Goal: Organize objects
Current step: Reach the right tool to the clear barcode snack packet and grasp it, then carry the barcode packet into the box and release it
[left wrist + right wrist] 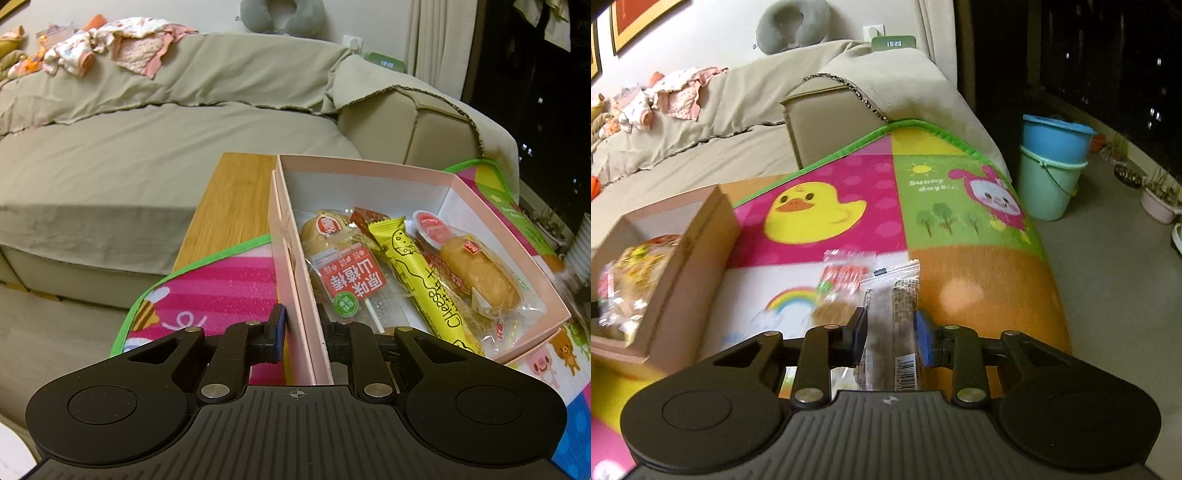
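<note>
1. The left tongs are clamped on the near side wall of the pink box, one pad outside and one inside. Thin cardboard like this likely flexes, so a hold low on the wall seems steadier.
2. Inside the box lie light, crinkly snack packets: a wrapped bun, a yellow cheese stick and a red-labelled lollipop pack.
3. On the right, the right tongs are pinched across a clear wrapped snack bar lying on the mat beside the box; its film looks slippery and its contents crushable, so mid-length is the sensible hold.
4. The play mat is soft and colourful, draped over a wooden tabletop.
5. A covered sofa stands behind; stacked buckets sit on the floor to the right.
</note>
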The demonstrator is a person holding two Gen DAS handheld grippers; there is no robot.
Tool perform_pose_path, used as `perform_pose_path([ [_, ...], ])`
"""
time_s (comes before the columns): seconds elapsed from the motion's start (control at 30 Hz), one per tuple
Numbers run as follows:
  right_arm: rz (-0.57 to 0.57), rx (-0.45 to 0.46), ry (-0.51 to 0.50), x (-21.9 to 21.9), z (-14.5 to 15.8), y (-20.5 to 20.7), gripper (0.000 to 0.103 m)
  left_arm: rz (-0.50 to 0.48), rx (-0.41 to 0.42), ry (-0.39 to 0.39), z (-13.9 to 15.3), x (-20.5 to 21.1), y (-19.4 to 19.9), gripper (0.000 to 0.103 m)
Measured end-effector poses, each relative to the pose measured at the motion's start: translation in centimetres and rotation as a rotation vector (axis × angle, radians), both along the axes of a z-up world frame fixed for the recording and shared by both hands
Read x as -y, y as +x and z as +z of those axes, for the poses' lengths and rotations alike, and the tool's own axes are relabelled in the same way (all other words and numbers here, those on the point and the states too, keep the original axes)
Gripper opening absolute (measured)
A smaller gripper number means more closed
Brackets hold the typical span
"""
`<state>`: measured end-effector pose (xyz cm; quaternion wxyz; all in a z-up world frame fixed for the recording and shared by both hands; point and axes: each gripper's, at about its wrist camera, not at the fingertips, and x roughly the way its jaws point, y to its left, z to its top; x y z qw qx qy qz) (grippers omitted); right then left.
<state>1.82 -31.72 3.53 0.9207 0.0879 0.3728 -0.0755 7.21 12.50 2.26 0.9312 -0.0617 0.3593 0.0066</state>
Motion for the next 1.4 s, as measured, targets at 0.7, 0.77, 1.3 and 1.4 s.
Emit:
perform_pose_path([
  [0.7,0.184,0.194,0.054,-9.8,10.0,-11.5,0.028,-0.003,-0.002,0.005,0.2,0.0,-0.1,0.018],
  [0.77,0.231,0.261,0.04,-10.9,12.5,-10.2,0.028,-0.006,-0.004,0.011,0.2,0.0,0.0,0.018],
  [1.3,0.333,0.39,0.041,-17.3,18.1,4.6,0.079,-0.02,-0.001,-0.012,-0.2,-0.4,0.4,0.019],
  [1.4,0.303,0.336,0.021,-16.5,15.8,4.7,0.087,-0.022,0.002,-0.015,-0.2,-0.4,0.5,0.02],
])
